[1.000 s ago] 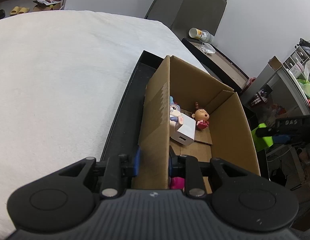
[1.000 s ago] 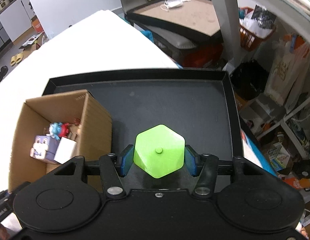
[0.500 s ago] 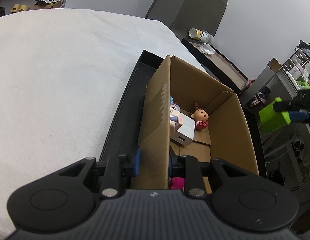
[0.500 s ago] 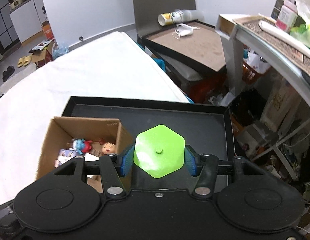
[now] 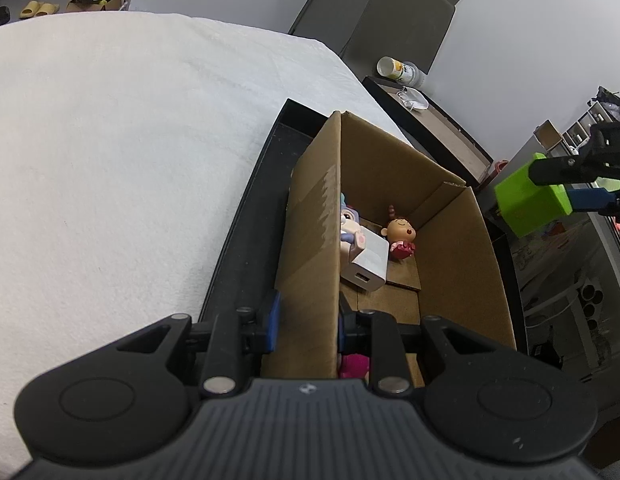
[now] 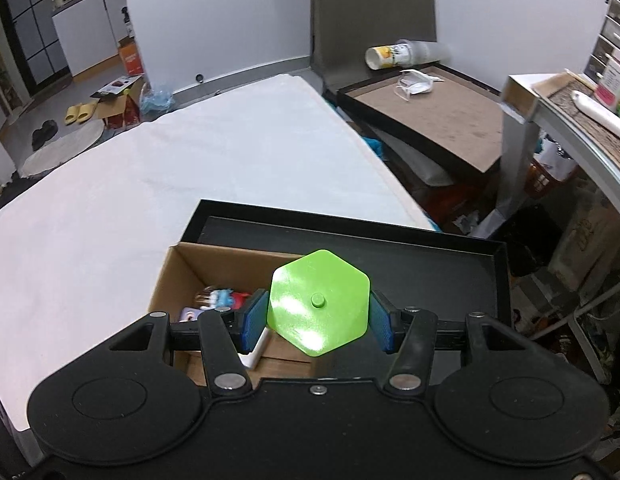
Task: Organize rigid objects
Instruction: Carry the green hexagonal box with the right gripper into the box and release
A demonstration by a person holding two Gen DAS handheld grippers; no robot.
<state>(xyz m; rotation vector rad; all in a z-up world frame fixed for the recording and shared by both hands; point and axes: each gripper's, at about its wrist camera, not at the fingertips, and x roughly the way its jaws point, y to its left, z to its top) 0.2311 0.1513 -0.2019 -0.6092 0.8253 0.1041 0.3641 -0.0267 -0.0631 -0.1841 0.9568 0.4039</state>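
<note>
Cardboard box (image 5: pixel 441 240) sits in the black tray (image 6: pixel 425 258), its near wall pinched by the left gripper (image 5: pixel 308 322); only the right wrist view shows the right gripper (image 6: pixel 317 316) clamping the green hexagonal block (image 6: pixel 318 302) above the box; the left view alone shows a pink toy (image 5: pixel 353 366) inside.

Lime-green hexagonal block (image 6: pixel 318 302); plain brown cardboard box (image 5: pixel 449 240); black tray (image 6: pixel 429 248); white charger (image 5: pixel 367 266).

A white-covered surface (image 6: pixel 214 184) carries a black tray (image 6: pixel 503 280) at its edge; a cardboard box (image 5: pixel 449 240) stands inside the tray, against its left rim.
</note>
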